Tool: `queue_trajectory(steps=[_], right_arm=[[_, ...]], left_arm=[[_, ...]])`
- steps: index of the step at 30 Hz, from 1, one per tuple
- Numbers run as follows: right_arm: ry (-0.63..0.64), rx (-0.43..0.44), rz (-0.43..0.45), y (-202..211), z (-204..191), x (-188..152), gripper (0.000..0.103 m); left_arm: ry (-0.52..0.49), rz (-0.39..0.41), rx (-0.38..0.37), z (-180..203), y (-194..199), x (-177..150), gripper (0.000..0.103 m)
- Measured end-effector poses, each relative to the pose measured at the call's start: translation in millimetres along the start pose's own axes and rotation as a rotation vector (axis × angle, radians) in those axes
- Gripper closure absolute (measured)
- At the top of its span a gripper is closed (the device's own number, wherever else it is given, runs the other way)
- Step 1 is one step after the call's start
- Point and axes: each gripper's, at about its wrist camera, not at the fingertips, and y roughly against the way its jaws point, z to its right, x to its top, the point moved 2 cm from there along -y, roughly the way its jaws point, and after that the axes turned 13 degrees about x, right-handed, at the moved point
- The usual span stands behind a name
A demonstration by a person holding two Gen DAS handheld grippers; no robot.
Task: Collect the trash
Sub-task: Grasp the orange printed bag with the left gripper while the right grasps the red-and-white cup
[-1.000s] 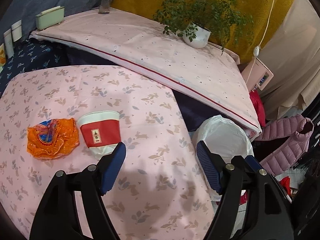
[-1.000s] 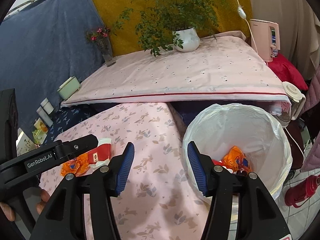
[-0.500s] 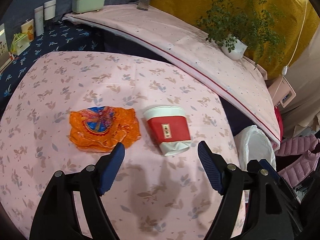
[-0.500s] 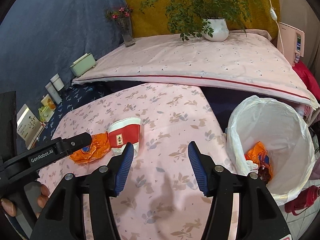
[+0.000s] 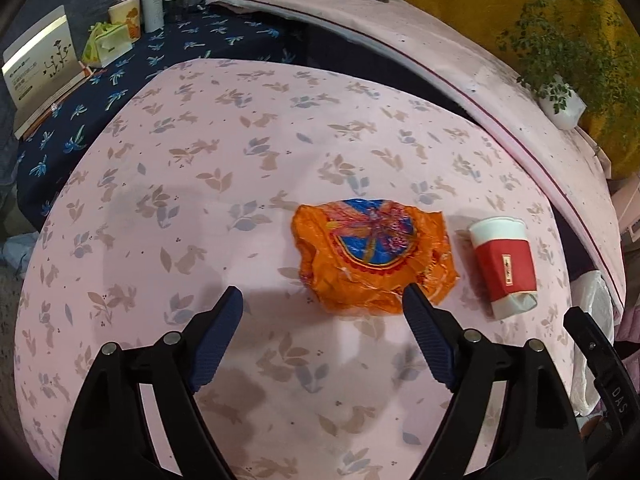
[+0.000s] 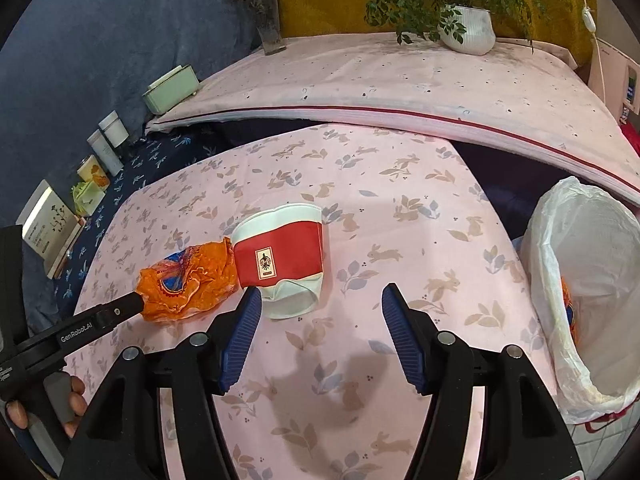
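An orange crumpled wrapper (image 5: pixel 374 254) lies on the pink rabbit-print table (image 5: pixel 200 200). A red and white paper cup (image 5: pixel 505 266) lies on its side just right of it. My left gripper (image 5: pixel 322 300) is open and empty, just short of the wrapper, its right finger at the wrapper's near edge. In the right wrist view the wrapper (image 6: pixel 188 280) and cup (image 6: pixel 284 262) lie side by side. My right gripper (image 6: pixel 320 300) is open and empty, its left finger close to the cup's crushed base. A white-lined trash bin (image 6: pixel 588 280) at the right holds an orange wrapper.
A raised pink bed-like surface (image 6: pixel 400 80) lies behind the table with a potted plant (image 6: pixel 468 32), a vase (image 6: pixel 270 28) and a green box (image 6: pixel 172 88). Bottles, a tissue pack and a book (image 5: pixel 40 68) sit on dark blue cloth at left.
Both grippers have swung left, away from the bin. The left now faces the wrapper instead of the cup. The right now faces the cup and is closer to it. Both stay open.
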Motion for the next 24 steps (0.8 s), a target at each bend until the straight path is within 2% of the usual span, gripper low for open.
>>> queue_trajectory(steps=[7, 11, 21, 24], right_arm=[[-0.012, -0.009, -0.038, -36.0, 1.3, 11.5, 0.042], [-0.027, -0.009, -0.061, -52.3, 4.4, 12.3, 0.042], [-0.036, 0.025, -0.091, -77.9, 3.9, 5.6, 0.042], [-0.037, 0.039, -0.103, -83.6, 0.9, 4.7, 0.045]], left_arm=[[0.016, -0.046, 0.018, -4.8, -27.2, 12.7, 0.024], [0.012, -0.07, 0.004, 1.6, -41.9, 15.5, 0.024], [-0.072, -0.018, -0.011, 29.6, -46.7, 16.8, 0.025], [-0.098, -0.005, -0.015, 38.0, -45.8, 14.9, 0.033]])
